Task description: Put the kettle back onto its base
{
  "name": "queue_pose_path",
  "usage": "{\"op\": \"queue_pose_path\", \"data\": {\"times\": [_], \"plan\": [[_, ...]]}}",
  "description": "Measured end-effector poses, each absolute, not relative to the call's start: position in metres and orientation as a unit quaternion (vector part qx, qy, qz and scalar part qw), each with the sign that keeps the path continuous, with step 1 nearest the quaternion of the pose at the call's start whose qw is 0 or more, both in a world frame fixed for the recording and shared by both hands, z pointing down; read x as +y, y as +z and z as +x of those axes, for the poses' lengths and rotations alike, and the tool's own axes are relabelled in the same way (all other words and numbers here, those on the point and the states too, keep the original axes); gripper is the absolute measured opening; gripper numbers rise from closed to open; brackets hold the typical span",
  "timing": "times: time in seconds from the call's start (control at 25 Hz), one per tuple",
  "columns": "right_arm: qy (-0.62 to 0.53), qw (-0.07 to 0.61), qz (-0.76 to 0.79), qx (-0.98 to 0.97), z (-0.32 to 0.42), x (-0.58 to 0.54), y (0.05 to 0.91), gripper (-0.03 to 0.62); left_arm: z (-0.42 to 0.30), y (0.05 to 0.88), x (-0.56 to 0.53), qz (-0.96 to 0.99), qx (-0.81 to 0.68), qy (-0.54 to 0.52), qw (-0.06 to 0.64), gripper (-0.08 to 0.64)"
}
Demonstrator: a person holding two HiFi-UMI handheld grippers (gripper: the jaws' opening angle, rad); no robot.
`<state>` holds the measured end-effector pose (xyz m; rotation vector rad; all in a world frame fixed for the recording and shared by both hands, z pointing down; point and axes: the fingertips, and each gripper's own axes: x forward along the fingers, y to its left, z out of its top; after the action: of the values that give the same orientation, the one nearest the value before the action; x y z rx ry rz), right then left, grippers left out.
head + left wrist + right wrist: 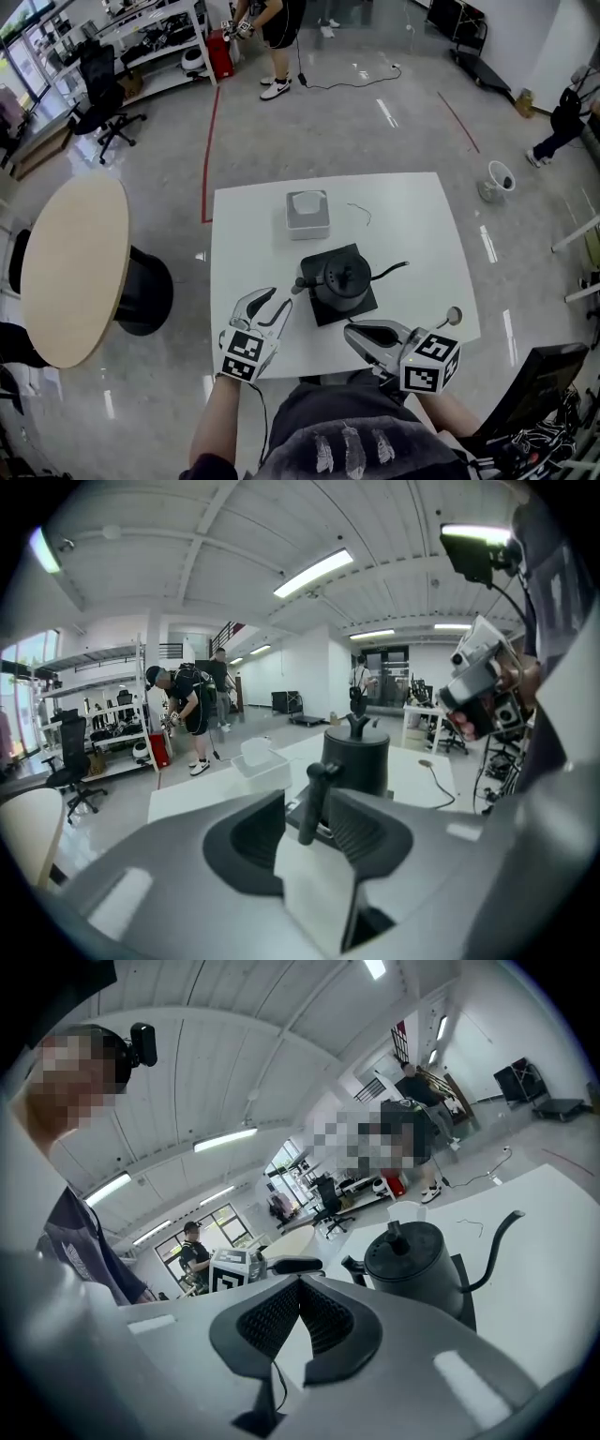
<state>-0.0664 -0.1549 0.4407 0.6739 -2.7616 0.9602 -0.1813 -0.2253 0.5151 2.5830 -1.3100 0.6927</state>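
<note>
Kettle (340, 278) is already sitting square on its base (330, 312) mid-frame on the surface (244, 234), so the job looks done to me. Left hand-held gripper (279, 300) is partly open and empty, with the handle (314, 799) just ahead of it. Right hand-held gripper (352, 330), lower right, is pinched closed on nothing.

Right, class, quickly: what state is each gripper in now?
Left gripper: open, holding nothing.
Right gripper: closed, holding nothing.

Mid left gripper view, the left gripper (307, 803) hides the kettle's (357, 757) lower part. Low in the head view, a torso (356, 441) covers the table's (246, 225) near edge.
</note>
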Motion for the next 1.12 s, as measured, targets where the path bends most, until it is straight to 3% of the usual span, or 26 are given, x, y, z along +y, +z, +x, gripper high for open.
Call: {"op": "queue_pose_path", "data": {"times": [0.08,0.16,0.6,1.12], "plan": [[0.314,0.075,0.224,-0.919,-0.073,-0.152,0.442,0.002,-0.185,0.513,-0.218,0.865,-0.443,0.223,0.077,0.103],[0.309,0.083,0.224,-0.921,-0.077,-0.147,0.442,0.002,-0.187,0.511,-0.211,0.866,-0.444,0.217,0.075,0.002],[0.277,0.115,0.280,-0.912,-0.066,-0.125,0.429,0.002,-0.164,0.511,-0.196,0.895,-0.402,0.160,0.106,0.002],[0.248,0.073,0.224,-0.940,-0.047,-0.112,0.409,0.002,-0.135,0.470,-0.165,0.879,-0.434,0.185,0.070,0.002]]}}
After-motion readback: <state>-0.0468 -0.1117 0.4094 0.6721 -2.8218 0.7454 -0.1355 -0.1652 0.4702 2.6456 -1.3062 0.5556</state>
